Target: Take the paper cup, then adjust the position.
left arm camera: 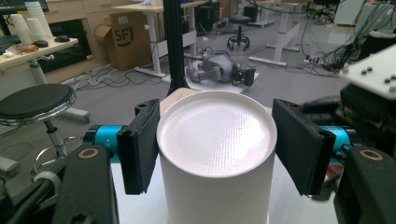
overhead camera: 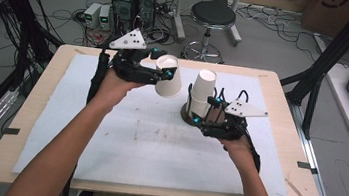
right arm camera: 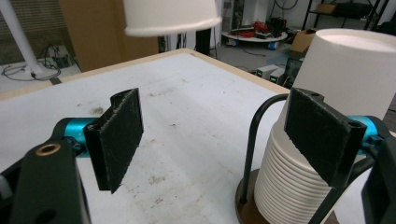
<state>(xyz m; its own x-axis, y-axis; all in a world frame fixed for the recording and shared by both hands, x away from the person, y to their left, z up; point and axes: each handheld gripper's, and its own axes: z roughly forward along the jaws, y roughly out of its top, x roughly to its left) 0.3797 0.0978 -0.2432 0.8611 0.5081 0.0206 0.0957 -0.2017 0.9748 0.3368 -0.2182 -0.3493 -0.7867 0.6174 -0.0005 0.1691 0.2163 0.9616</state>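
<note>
My left gripper (overhead camera: 165, 72) is shut on a white paper cup (overhead camera: 169, 81), held upside down in the air over the far middle of the table. In the left gripper view the cup's base (left arm camera: 217, 135) faces the camera between both pads. To its right a stack of white paper cups (overhead camera: 202, 94) stands upside down in a black wire holder (overhead camera: 188, 116). My right gripper (overhead camera: 206, 110) stands open at the stack's near side. In the right gripper view its right pad (right arm camera: 322, 135) is in front of the stack (right arm camera: 289, 186), with bare mat between the jaws.
A white mat (overhead camera: 156, 146) covers the wooden table (overhead camera: 33, 161). Behind the table stand a black stool (overhead camera: 213, 15) and computer boxes (overhead camera: 134, 2) among cables on the floor. Black frame posts (overhead camera: 317, 70) rise at the right.
</note>
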